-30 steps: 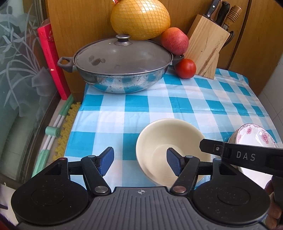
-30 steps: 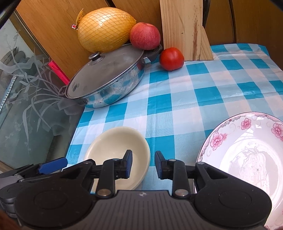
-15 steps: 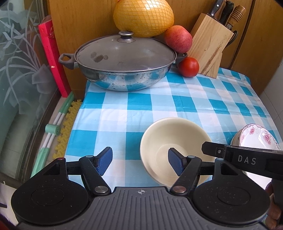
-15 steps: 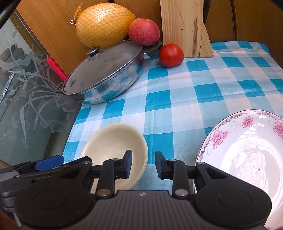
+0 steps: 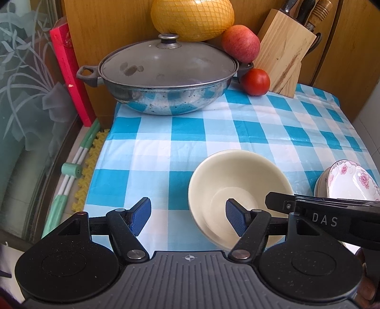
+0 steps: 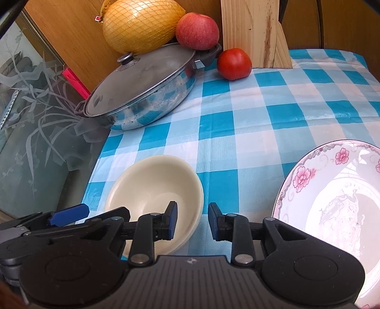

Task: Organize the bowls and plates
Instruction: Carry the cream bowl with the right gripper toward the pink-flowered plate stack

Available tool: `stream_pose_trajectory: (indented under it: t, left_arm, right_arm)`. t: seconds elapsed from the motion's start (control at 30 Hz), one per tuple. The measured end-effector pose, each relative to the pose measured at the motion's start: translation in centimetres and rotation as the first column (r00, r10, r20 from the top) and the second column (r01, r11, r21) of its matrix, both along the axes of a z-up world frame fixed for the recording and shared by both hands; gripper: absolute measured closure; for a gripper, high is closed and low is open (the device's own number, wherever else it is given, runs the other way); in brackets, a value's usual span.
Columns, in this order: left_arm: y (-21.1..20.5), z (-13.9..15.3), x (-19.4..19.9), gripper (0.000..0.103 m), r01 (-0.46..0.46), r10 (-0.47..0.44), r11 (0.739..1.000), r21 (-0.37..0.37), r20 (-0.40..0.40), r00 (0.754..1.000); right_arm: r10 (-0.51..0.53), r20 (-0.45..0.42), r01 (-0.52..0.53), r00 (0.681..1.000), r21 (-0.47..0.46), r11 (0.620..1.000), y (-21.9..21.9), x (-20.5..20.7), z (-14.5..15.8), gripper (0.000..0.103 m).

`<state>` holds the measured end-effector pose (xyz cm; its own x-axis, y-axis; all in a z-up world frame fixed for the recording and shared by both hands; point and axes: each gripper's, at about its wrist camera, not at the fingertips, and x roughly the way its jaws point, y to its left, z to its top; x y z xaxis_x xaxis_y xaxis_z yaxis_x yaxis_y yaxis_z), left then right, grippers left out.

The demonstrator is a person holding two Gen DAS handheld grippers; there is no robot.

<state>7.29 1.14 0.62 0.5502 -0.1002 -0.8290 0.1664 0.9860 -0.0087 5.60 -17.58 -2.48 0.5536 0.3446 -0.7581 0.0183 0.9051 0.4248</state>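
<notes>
A cream bowl (image 5: 239,180) sits on the blue checked cloth; it also shows in the right wrist view (image 6: 154,187). My left gripper (image 5: 188,217) is open, its right pad over the bowl's near rim. My right gripper (image 6: 192,219) is open with a narrow gap, empty, straddling the bowl's right rim. A white plate with pink flowers (image 6: 332,202) lies to the right; in the left wrist view the plate (image 5: 351,180) rests on another dish.
A lidded steel pan (image 5: 166,78) stands at the back with a netted pomelo (image 5: 192,16), an apple (image 5: 239,42), a tomato (image 5: 256,82) and a wooden knife block (image 5: 282,50). A glass panel (image 5: 21,95) and a red board (image 5: 71,73) border the left edge.
Both grippers have drawn back slightly, so the bowl and the pan sit a little lower in the views. The right gripper's fingers have opened a little wider. The bowl has not moved.
</notes>
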Motion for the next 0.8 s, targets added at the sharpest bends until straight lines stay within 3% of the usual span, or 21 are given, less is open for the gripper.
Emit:
stream_pose_trajectory:
  t: [0.27,0.4,0.57,0.67,0.8]
  left_arm:
    - [-0.7,-1.0,0.1,0.034,0.014,-0.014,0.998,0.053,-0.012,1.0]
    - [-1.1,-1.8,0.2,0.047,0.022,-0.02,0.997,0.078,-0.031,0.999]
    - [-0.9,-2.4,0.5,0.063,0.032,-0.031,0.999,0.004,-0.092,0.995]
    - [-1.1,-2.4,0.4,0.072,0.045,-0.045,0.999,0.002,-0.095,0.994]
    - [-1.2,-2.4,0.4,0.073,0.046,-0.045,0.999,0.005,-0.096,0.994]
  right_arm:
    - [0.011,-0.007,-0.011,1.0,-0.004,1.0,0.3,0.2,-0.5,0.076]
    - [0.024,-0.026,-0.024,0.999,0.006,1.0,0.5,0.4,-1.1,0.082]
    - [0.036,-0.027,-0.035,0.999,0.031,0.999,0.5,0.5,-1.3,0.089]
    - [0.041,-0.029,-0.04,0.999,0.045,0.998,0.5,0.4,-1.2,0.089]
    - [0.037,-0.023,-0.036,0.999,0.047,0.998,0.4,0.3,-0.9,0.089]
